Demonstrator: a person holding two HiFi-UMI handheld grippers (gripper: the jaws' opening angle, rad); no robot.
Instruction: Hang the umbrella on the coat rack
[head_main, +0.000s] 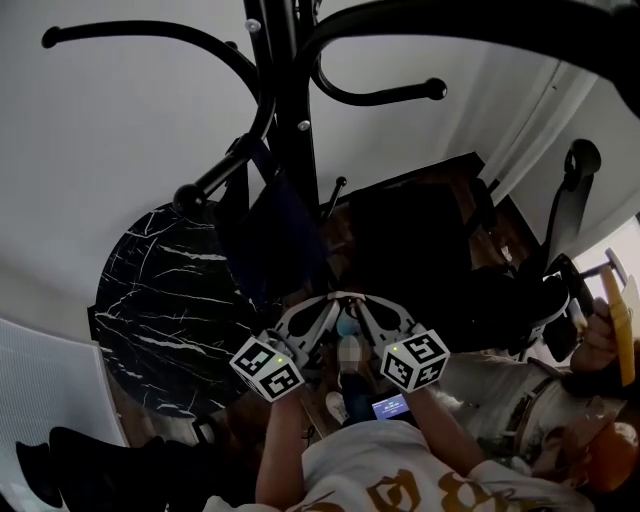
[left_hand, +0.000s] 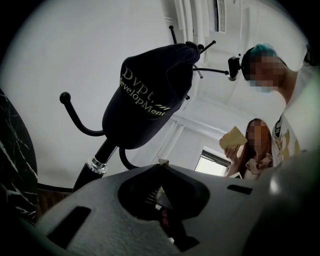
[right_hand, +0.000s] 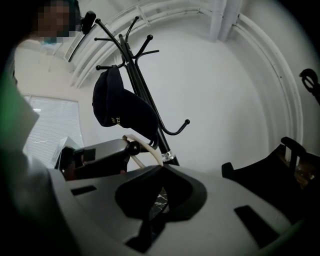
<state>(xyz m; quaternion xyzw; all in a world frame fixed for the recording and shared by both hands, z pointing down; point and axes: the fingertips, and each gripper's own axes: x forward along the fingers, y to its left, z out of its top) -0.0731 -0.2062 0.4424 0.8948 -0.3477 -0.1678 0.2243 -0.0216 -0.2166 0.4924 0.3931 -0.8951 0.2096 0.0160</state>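
Slippage risk: umbrella (left_hand: 150, 95) is hanging loosely from coat rack (head_main: 290, 120); left gripper (left_hand: 160, 162) and right gripper (right_hand: 161, 168), both closed and empty, are hovering below it and might nudge it.

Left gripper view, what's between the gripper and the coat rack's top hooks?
A navy cap with pale lettering hangs on the coat rack there, above the left gripper, in the left gripper view.

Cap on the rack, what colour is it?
Dark navy cap with pale lettering; clearest in left gripper view.
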